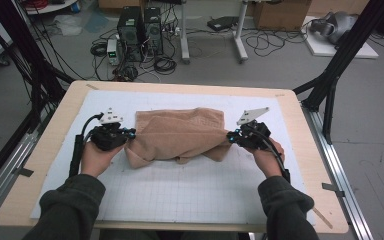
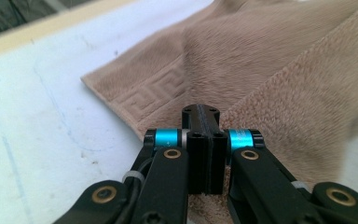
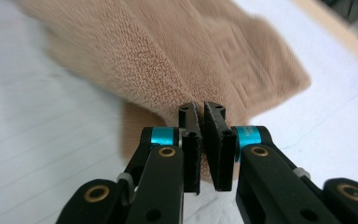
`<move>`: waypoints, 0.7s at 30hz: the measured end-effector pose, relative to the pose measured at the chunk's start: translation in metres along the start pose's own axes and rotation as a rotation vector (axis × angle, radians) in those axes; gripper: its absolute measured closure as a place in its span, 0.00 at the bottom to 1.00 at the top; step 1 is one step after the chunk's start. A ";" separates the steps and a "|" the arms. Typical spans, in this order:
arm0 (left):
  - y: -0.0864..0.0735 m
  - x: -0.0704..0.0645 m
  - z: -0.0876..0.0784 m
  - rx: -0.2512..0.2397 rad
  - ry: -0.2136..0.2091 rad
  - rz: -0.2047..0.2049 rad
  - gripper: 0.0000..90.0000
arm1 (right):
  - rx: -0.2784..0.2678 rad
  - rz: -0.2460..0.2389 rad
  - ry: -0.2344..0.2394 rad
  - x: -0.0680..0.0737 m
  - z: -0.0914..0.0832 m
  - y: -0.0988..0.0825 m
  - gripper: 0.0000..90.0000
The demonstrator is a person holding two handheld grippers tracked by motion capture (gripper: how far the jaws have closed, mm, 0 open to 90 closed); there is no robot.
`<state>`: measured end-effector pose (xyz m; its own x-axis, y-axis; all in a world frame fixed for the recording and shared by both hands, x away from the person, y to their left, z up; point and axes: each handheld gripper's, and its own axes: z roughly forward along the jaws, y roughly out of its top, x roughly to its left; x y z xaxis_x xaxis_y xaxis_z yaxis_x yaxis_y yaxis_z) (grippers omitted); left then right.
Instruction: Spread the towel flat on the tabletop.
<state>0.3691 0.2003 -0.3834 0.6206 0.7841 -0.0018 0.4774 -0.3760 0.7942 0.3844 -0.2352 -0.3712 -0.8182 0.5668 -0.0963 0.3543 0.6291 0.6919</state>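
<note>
Nearest me, at the table's front edge, two dark green sleeves [image 1: 70, 207] come in over the white gridded mat [image 1: 190, 192], each hand wrapped round a black gripper.

On the person's left side, the left gripper [image 1: 128, 135] has its jaws clenched on the near left corner of the tan towel [image 1: 180, 132]. From the left gripper view the two black jaws stand pressed flat together, with no gap to see between them, and towel pile bunches up around the left gripper [image 2: 204, 116] at the tips and shows again below them. That corner of the towel [image 2: 270, 70] is lifted clear of the mat [image 2: 37, 140], while its woven border lies flat farther off.

Across from it, the right gripper [image 1: 231, 137] grips the near right corner the same way. In the right gripper view the jaws of the right gripper [image 3: 201, 112] are closed to a thin slit, with a fold of towel [image 3: 168, 60] pinched in that slit and hanging up off the mat [image 3: 37, 140].

Between the two grippers the towel's near edge sags in loose folds toward the mat. Farther back its far edge rests flat on the mat, about mid-table.

Beyond the wooden table [image 1: 180, 87], computer towers [image 1: 140, 32] and tangled cables sit on the grey floor.
</note>
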 end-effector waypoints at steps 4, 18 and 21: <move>-0.004 0.009 0.017 0.036 -0.017 -0.044 0.99 | 0.049 0.041 0.019 -0.009 0.031 -0.006 0.94; -0.012 -0.010 -0.051 -0.091 -0.112 -0.011 0.69 | -0.127 0.018 0.046 0.032 -0.006 -0.017 0.71; -0.022 -0.024 -0.048 -0.050 -0.142 0.031 0.62 | -0.127 -0.024 0.077 0.050 0.000 -0.020 0.66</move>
<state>0.3138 0.2140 -0.3717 0.7177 0.6937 -0.0600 0.4272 -0.3706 0.8247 0.3366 -0.2199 -0.3897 -0.8597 0.5071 -0.0622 0.2783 0.5670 0.7752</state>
